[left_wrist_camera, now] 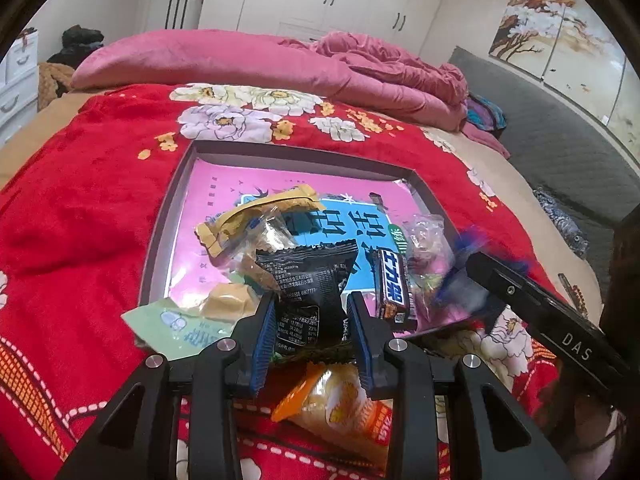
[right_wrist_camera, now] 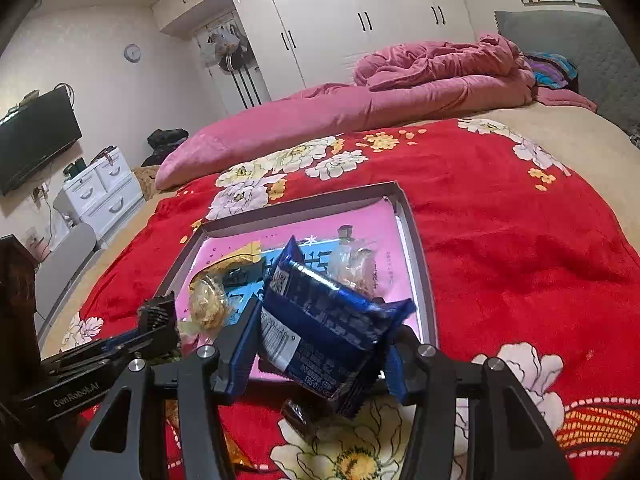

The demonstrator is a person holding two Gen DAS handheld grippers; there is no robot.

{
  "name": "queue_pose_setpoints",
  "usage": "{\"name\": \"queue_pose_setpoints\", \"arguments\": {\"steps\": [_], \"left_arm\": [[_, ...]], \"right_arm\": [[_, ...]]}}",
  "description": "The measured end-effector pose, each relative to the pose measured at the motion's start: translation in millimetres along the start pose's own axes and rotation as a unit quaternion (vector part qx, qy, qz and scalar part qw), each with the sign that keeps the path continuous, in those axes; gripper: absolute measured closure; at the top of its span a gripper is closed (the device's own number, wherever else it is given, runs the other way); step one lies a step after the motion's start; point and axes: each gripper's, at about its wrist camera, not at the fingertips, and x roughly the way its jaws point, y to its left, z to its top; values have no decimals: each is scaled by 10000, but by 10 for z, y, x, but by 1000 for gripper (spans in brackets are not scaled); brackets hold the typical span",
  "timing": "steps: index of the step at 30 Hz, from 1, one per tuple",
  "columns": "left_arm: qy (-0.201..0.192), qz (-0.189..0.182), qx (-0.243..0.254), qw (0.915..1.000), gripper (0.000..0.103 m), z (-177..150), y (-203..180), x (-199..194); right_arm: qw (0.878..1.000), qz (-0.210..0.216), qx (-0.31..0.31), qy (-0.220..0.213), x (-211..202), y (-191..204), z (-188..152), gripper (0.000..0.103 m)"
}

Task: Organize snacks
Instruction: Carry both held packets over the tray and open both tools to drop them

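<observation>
Setting: bedroom; red floral blanket [left_wrist_camera: 80,208] over a bed, pink quilt [left_wrist_camera: 248,60] behind, white wardrobes [right_wrist_camera: 360,20] on the far wall.
Landmark: grey shallow box [left_wrist_camera: 160,236] with a pink lining, lying on the blanket.
Left gripper [left_wrist_camera: 314,328]: blue pads pinching 1 black snack packet [left_wrist_camera: 308,284], held upright over the box's near edge.
Right gripper [right_wrist_camera: 320,344]: jaws clamped on 1 blue snack packet [right_wrist_camera: 320,320], tilted, above the box's near right corner.
In the box: yellow wrapper [left_wrist_camera: 256,216] at left, dark chocolate bar [left_wrist_camera: 394,288] at right, clear-wrapped sweets [left_wrist_camera: 428,240] beside the bar.
On the box's near left corner: pale green sachet [left_wrist_camera: 176,328], partly over the rim.
Outside the box, near side: orange-and-yellow packet [left_wrist_camera: 340,404] on the blanket, below the left gripper.
</observation>
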Motion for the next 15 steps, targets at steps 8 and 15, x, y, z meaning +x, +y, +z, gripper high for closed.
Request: {"name": "queue_pose_setpoints", "arguments": {"steps": [8,15], "left_arm": [[141,62,10,9999,67,53,12,191],[221,51,-53,9997,66,61,24,259]], "right_arm": [[9994,-37,-163,296,246,79,-8,49],[9987,-136,-214,452,298,52,-59,49]]}}
